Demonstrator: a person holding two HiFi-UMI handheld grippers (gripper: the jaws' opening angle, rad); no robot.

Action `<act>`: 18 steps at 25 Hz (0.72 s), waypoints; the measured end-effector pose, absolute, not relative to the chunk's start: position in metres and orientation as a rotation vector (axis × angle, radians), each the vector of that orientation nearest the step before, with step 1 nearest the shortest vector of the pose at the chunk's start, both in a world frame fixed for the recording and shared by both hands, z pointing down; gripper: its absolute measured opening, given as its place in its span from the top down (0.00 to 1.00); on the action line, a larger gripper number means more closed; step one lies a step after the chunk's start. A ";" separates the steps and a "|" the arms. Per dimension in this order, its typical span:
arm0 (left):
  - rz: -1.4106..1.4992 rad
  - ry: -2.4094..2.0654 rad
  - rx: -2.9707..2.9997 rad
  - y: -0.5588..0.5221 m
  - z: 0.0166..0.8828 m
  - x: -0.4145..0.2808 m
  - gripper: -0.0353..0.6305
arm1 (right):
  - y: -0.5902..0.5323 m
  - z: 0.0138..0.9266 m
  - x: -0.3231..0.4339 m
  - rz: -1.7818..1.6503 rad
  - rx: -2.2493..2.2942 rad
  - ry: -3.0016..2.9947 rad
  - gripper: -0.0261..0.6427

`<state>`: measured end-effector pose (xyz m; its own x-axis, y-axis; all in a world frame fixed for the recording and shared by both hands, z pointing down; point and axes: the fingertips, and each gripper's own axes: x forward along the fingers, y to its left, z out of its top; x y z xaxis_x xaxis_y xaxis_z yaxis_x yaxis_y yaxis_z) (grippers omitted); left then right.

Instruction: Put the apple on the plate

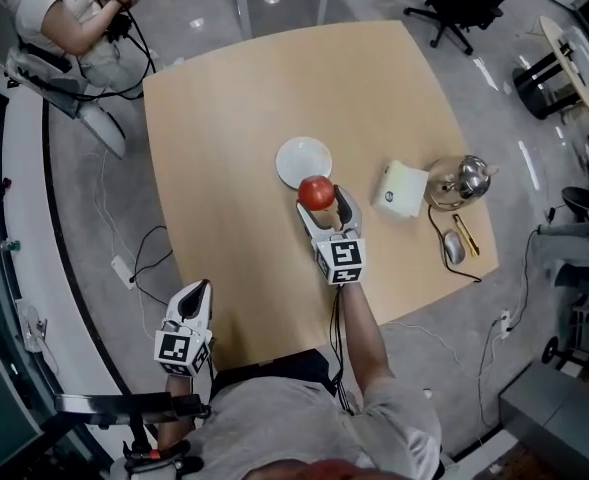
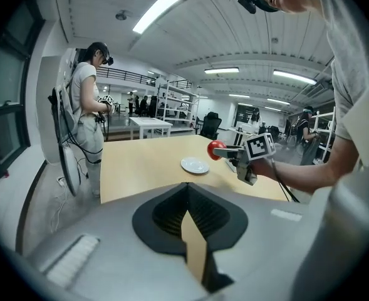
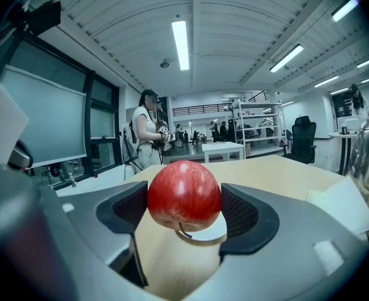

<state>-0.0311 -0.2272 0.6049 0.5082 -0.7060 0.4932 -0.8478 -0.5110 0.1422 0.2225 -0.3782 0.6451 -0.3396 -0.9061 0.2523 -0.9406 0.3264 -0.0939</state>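
Runs open over bare tabletop left of and beyond the white plate. Meets a white box, glass kettle and computer mouse to the right. Finds its near rim taken by the right gripper holding the apple.

No word, number or brand can be read anywhere. The only printed signs are black-and-white square markers, patterns rather than letters, on the right gripper and, past the table's 7 o'clock edge, the left gripper.
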 end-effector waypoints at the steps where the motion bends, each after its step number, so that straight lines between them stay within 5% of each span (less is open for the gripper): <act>1: 0.537 -1.296 2.381 -0.228 0.606 -0.032 0.92 | -0.386 0.650 0.222 0.337 1.698 -2.426 0.41; 18: 0.554 -1.356 2.267 -0.241 0.615 -0.043 0.92 | -0.465 0.726 0.216 0.395 1.592 -2.327 0.41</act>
